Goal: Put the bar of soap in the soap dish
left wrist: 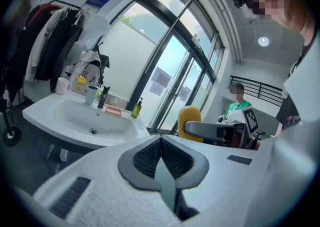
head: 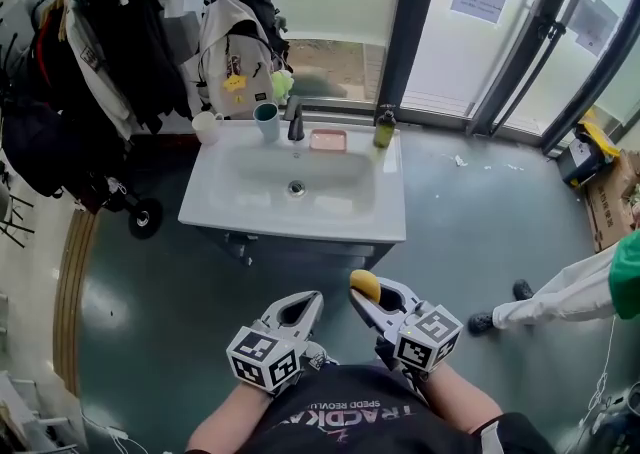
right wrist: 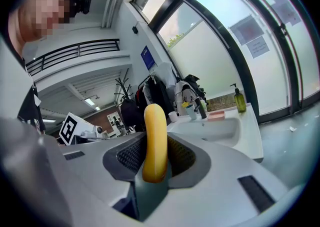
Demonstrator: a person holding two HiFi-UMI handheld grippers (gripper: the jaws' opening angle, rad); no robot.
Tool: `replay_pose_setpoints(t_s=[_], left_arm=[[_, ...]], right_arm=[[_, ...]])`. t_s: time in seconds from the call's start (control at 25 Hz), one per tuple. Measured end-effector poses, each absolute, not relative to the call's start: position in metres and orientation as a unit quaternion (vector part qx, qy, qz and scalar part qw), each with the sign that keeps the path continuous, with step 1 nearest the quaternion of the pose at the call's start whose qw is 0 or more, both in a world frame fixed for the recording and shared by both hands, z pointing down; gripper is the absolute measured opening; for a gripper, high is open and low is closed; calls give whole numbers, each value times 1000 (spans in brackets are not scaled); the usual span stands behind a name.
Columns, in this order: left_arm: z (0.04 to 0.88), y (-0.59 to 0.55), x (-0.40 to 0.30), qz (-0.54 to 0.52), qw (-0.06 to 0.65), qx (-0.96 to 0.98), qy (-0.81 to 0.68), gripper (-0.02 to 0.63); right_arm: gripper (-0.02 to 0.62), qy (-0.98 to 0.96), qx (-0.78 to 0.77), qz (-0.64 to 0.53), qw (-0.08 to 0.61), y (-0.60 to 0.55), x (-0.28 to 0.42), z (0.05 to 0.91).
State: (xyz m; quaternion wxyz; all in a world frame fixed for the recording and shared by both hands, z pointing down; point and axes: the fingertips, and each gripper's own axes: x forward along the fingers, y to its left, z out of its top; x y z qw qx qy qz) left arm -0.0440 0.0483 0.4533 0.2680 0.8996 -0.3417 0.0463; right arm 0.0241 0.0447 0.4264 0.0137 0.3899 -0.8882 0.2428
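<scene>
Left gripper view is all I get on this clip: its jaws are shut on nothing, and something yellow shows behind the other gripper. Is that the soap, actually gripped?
Observer: Yes. In the right gripper view the right gripper has both pads pressed on the soap, which stands on end above them.
Operator: Anything in the dish already?
Observer: From the head view the dish shows only its pale pink inside; nothing in it that I can make out.
Operator: How close are we?
Observer: Not at the sink yet: floor lies between it and the soap.
</scene>
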Motion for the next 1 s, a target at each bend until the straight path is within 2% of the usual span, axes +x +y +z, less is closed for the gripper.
replay_pose_setpoints(t_s=[0.56, 1.0], left_arm=[[445, 42, -105, 33, 260, 886, -383, 9], [442, 11, -107, 24, 256, 878, -404, 9]], right_arm=[[110, -907, 349, 237, 20, 28, -39, 419], [110, -909, 347, 230, 32, -9, -31, 424]])
